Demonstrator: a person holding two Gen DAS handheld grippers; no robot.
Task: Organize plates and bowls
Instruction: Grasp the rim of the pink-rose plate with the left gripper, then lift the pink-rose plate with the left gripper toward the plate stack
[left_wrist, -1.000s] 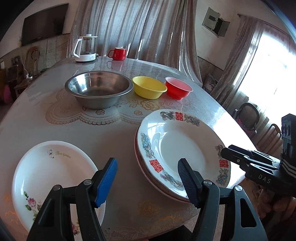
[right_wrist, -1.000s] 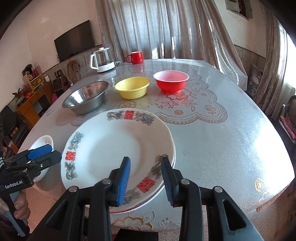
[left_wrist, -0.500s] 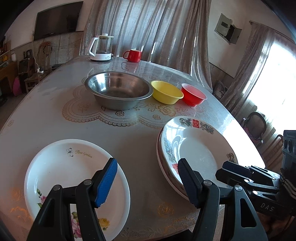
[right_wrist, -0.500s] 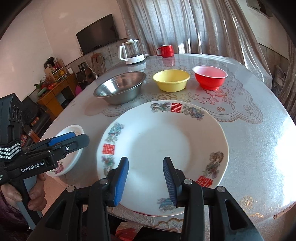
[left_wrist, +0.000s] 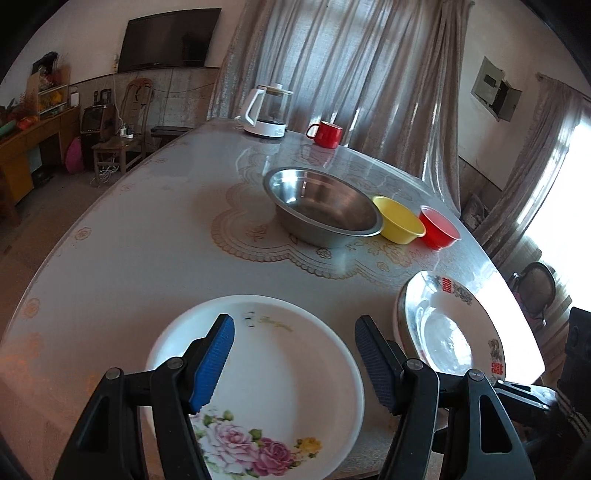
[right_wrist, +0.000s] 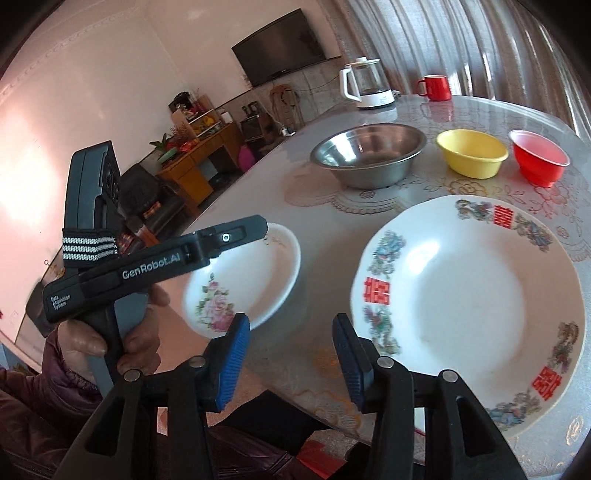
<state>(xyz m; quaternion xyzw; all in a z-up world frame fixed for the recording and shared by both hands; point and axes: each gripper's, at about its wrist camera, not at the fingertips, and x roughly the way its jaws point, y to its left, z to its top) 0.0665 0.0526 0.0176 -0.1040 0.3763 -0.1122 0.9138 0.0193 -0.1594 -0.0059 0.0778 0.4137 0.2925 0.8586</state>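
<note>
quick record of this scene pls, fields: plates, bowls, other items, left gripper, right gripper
plates: rose plate near table edge; dragon-pattern plate beside it, apart, seemingly atop another plate
bowls: steel bowl, yellow bowl, red bowl in a row
other items: kettle, red mug at the far side
left gripper: open, over rose plate, holding nothing
right gripper: jaws just been opening, nothing between them
surface: table

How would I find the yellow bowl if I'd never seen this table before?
Start at the big round glass-topped table and find the row of three bowls past the plates. The small yellow plastic bowl is the middle one, between the large steel bowl and the red plastic bowl.
</note>
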